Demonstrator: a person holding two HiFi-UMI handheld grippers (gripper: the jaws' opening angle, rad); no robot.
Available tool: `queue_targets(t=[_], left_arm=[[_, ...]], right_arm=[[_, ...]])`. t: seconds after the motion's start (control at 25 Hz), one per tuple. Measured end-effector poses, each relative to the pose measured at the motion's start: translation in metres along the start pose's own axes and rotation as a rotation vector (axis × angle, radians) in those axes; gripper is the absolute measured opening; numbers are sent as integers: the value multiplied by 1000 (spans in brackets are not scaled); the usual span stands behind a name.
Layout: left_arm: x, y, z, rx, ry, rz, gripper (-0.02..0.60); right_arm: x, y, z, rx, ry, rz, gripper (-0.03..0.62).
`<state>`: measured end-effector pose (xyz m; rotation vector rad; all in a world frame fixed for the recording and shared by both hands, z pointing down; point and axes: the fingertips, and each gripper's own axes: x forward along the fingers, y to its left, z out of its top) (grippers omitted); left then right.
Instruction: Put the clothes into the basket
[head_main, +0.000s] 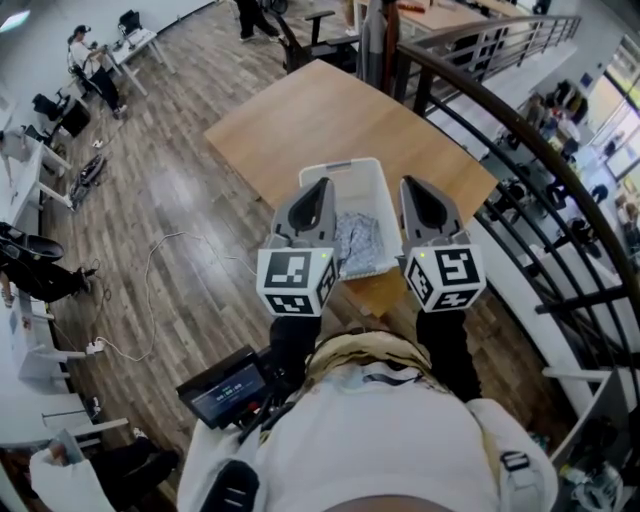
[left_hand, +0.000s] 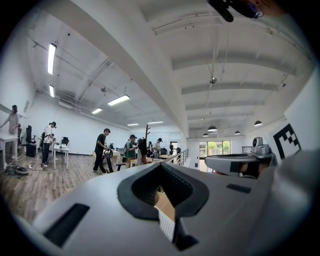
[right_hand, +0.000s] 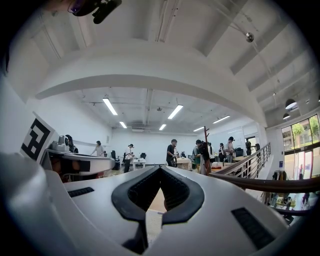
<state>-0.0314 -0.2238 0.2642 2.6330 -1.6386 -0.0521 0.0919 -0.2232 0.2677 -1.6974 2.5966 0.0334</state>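
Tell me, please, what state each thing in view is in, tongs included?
left tongs: shut, empty, held over the basket's left side.
right tongs: shut, empty, held over the basket's right side.
basket: upright on the table, open at the top.
clothes: crumpled, lying inside the basket.
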Motion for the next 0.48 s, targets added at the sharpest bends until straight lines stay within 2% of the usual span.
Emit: queue_targets(t=[0.48], left_arm=[[-1, 6, -9, -13, 14, -3, 1]], right_arm=[[0, 4, -6, -1, 12, -5, 21]])
